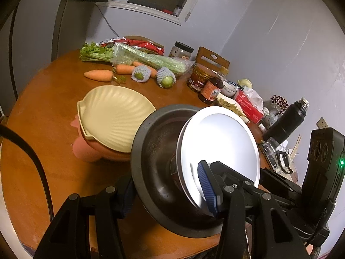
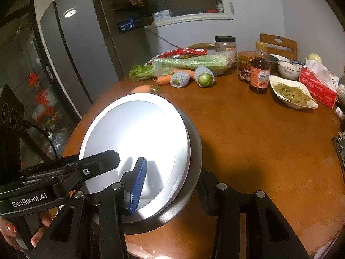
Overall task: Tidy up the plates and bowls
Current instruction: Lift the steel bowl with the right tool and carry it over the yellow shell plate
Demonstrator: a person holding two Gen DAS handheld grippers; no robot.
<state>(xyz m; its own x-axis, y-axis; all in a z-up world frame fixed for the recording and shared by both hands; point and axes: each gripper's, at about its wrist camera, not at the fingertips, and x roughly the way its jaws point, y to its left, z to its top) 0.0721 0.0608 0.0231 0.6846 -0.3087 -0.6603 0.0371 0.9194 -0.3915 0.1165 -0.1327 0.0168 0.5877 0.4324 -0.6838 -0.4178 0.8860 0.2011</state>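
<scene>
A stack of a dark grey bowl (image 1: 155, 151) with white plates (image 1: 220, 142) nested in it hangs tilted above the round wooden table (image 1: 54, 99). My left gripper (image 1: 166, 185) is shut on the stack's near edge, its blue pad on the white plate and its other finger behind the dark rim. In the right wrist view my right gripper (image 2: 172, 179) clamps the white plates (image 2: 133, 133) and dark bowl (image 2: 194, 151) the same way from the other side. To the left, a cream shell-shaped plate (image 1: 114, 116) rests on a pink bowl (image 1: 92, 151).
Carrots (image 1: 99, 74), celery (image 1: 151, 59), two netted green fruits (image 1: 166, 77), jars and a sauce bottle (image 1: 212, 88) crowd the table's far side. A dish of green vegetables (image 2: 291, 95), a tissue box (image 2: 317, 86) and a black flask (image 1: 286, 118) stand at the right. A grey fridge (image 2: 82, 54) stands behind.
</scene>
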